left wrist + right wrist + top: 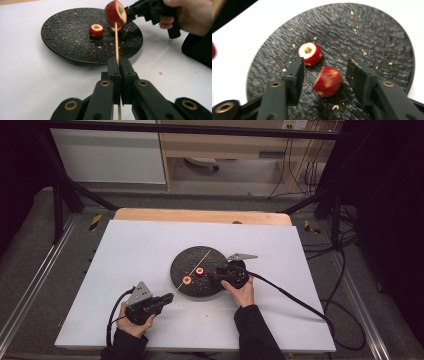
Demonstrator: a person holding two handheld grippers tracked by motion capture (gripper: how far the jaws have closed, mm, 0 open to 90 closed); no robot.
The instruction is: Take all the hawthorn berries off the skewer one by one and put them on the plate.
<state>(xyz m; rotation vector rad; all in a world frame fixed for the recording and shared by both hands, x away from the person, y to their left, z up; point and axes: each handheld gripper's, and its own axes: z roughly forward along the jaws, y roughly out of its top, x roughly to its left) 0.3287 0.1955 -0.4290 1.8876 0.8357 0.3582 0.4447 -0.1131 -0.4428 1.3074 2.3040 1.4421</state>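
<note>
A black round plate [200, 290] lies mid-table. My left gripper [167, 298] is shut on a thin wooden skewer [116, 42] that slants over the plate. A cored red fruit piece [115, 13] is threaded on the skewer above the plate. A second cored piece [310, 53] sits on the plate [367, 32]. A third red piece [327, 81] lies on the plate between the jaws of my right gripper [326, 63], which is open, with a gap on both sides of the piece. In the high view my right gripper [212, 275] reaches over the plate's right side.
Crumbs are scattered over the plate [72, 27]. White table cover [140, 245] surrounds it, with a wooden edge [200, 215] at the back. Cables [295, 295] trail from both grippers. A dark metal frame [60, 200] stands around the table.
</note>
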